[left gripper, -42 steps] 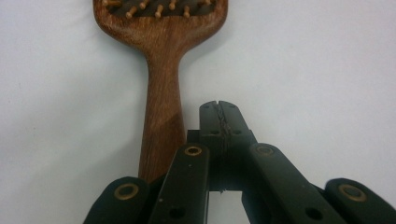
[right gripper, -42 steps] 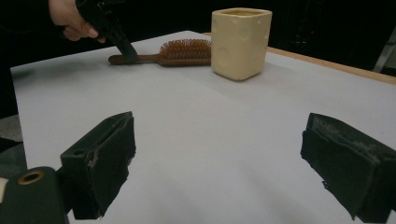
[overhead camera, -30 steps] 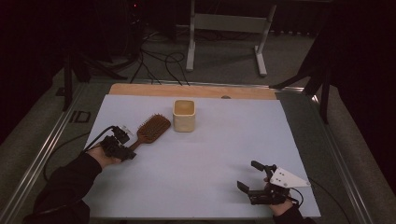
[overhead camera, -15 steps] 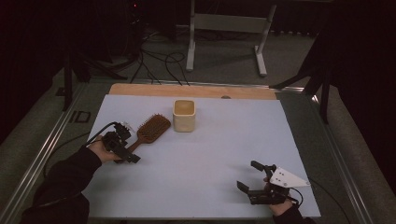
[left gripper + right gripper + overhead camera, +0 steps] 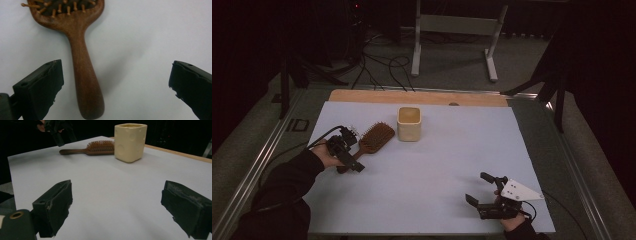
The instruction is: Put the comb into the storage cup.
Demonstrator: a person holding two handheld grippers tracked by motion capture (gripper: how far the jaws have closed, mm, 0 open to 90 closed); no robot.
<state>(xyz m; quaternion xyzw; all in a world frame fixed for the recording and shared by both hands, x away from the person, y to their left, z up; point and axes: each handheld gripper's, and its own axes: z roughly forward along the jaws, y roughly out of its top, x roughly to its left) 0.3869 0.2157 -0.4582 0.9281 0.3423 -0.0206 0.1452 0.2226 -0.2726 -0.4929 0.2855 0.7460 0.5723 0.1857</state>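
A white sheet [image 5: 437, 165] covers the table in a dark room, with cables and stand legs on the floor beyond. At the left of the high view the left gripper [image 5: 346, 152] hangs over the handle end of the wooden hairbrush [image 5: 371, 140], jaws spread wide and holding nothing. In the left gripper view the handle [image 5: 86, 82] lies between the jaws but well toward the left one, with a wide gap on the right. That offset looks like the risk: if the jaws close as they stand, I'd expect the near jaw to nudge the handle sideways and swing the brush, perhaps toward the cream cup [image 5: 409, 124] just beside its head.

The brush lies flat, bristles up, its long axis running from lower left to upper right in the high view, head toward the cup.

The right gripper [image 5: 484, 192] rests at the lower right, wide open and empty.
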